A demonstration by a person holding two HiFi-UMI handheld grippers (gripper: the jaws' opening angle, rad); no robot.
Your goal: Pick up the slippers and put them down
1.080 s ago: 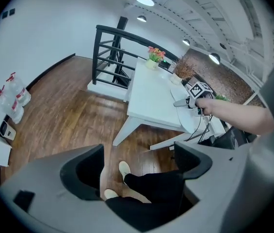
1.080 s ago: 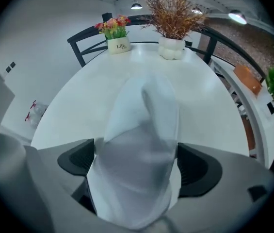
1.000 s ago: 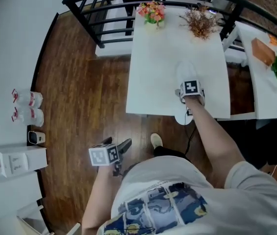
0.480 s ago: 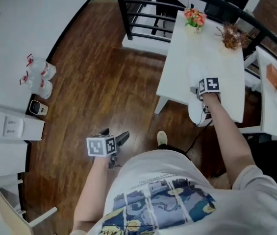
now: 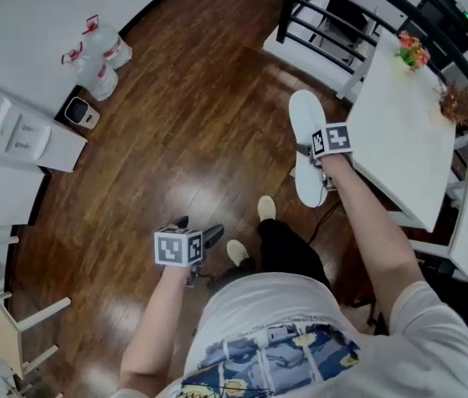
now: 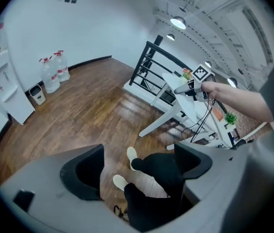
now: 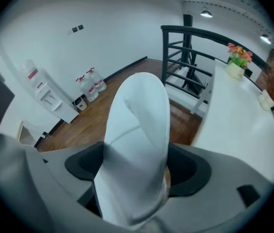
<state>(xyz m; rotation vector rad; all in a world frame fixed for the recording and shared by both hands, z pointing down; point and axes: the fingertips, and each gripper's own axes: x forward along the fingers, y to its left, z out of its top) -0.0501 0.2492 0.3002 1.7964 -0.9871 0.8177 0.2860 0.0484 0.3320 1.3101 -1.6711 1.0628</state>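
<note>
Spreading under everything, the wooden floor [image 5: 176,131] looks the right landing place, with the white bench [image 5: 399,131] at its edge. The white slipper [image 5: 304,123] hangs in the air over the boards just beside that bench, pinched in the right claw [image 7: 136,169], whose jaws have just been closing on it. Best to lower it level and close to the floor before letting go. The left claw [image 6: 137,169] stands spread, empty.

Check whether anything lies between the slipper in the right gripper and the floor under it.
Nothing visible does. The right gripper holds the white slipper over the wooden floor, just left of the white table in the head view. The person's feet stand nearer the person, clear of it.
</note>
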